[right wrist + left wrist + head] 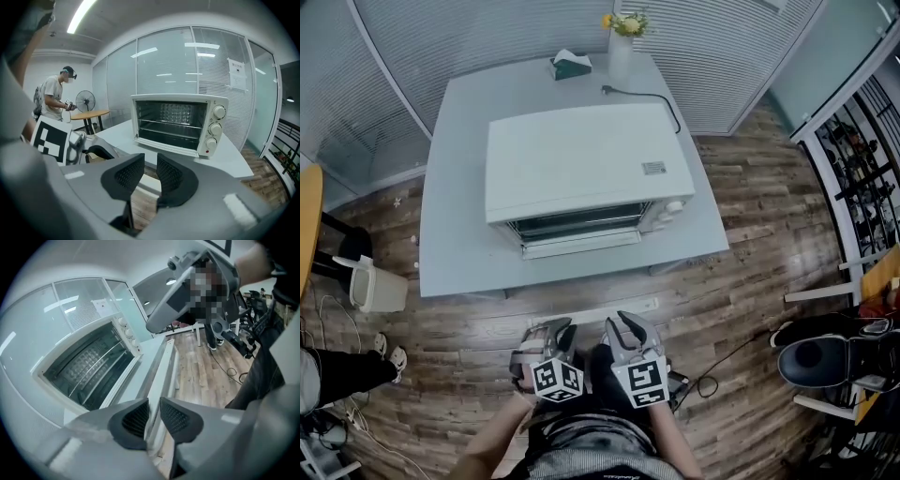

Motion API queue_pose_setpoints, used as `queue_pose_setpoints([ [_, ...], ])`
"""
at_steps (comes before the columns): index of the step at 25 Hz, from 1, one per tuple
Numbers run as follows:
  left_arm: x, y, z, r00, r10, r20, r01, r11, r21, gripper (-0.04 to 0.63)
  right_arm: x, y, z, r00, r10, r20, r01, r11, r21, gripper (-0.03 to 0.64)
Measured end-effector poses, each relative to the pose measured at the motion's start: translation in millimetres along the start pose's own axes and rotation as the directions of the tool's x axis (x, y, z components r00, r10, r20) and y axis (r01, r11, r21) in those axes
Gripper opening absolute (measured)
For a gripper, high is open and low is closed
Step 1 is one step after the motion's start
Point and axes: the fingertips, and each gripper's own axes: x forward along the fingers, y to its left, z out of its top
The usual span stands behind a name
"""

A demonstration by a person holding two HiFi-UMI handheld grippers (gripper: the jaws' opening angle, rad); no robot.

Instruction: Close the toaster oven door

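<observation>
A white toaster oven (586, 159) stands on a grey table (459, 244), with its glass door (581, 244) folded down toward me and the wire rack inside exposed. Both grippers hang low by my body, short of the table's front edge. My left gripper (553, 336) has a narrow gap between its ribbed pads and holds nothing. My right gripper (628, 330) is the same. In the left gripper view, the left gripper (154, 416) looks past the table edge at the oven (86, 366). The right gripper (151, 176) faces the oven (176, 122) and its knobs (215, 127).
A vase of yellow flowers (622, 42), a green tissue box (570, 66) and the oven's cord (652, 98) sit behind the oven. On the wood floor are a white bin (375, 286), a power strip (600, 314) and a chair (825, 361). Another person (54, 101) stands by a round table (89, 114).
</observation>
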Motion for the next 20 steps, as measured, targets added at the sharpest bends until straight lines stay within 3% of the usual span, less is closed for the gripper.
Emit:
queue_pose_setpoints([
  [9, -27, 38, 28, 0.998, 0.049, 0.051, -0.047, 0.998, -0.038, 0.08, -7, 1, 4, 0.998, 0.065, -0.012, -0.065, 0.997, -0.041, 0.083],
  [16, -37, 63, 44, 0.995, 0.077, 0.071, -0.072, 0.995, -0.062, 0.078, 4, 11, -10, 0.988, 0.091, -0.126, -0.118, 0.966, -0.23, 0.095],
  [20, -41, 75, 51, 0.993, 0.082, 0.08, -0.077, 0.995, -0.067, 0.077, 17, 10, -15, 0.981, 0.031, -0.193, -0.109, 0.906, -0.409, 0.101],
])
